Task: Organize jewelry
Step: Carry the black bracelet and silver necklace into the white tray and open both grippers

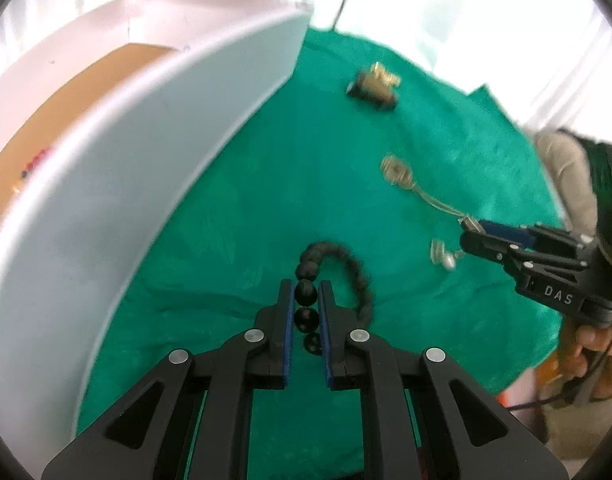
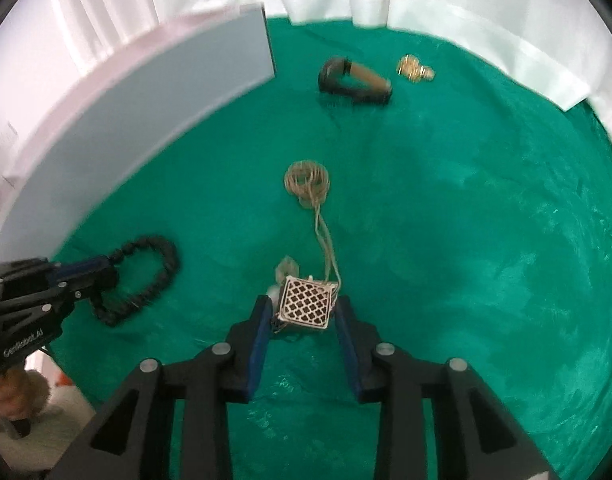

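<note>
Black bead bracelet (image 1: 338, 276) on green cloth (image 1: 266, 184) beside white box (image 1: 146, 160), pinched at one bead in left gripper (image 1: 306, 294); limp, light, best taken by a bead. Filigree pendant (image 2: 306, 305) on thin chain (image 2: 324, 240), delicate and snag-prone, between right gripper (image 2: 304, 316) pads, contact unclear.

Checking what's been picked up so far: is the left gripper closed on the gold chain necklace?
No, the left gripper is shut on the black bead bracelet; the necklace lies apart.
</note>
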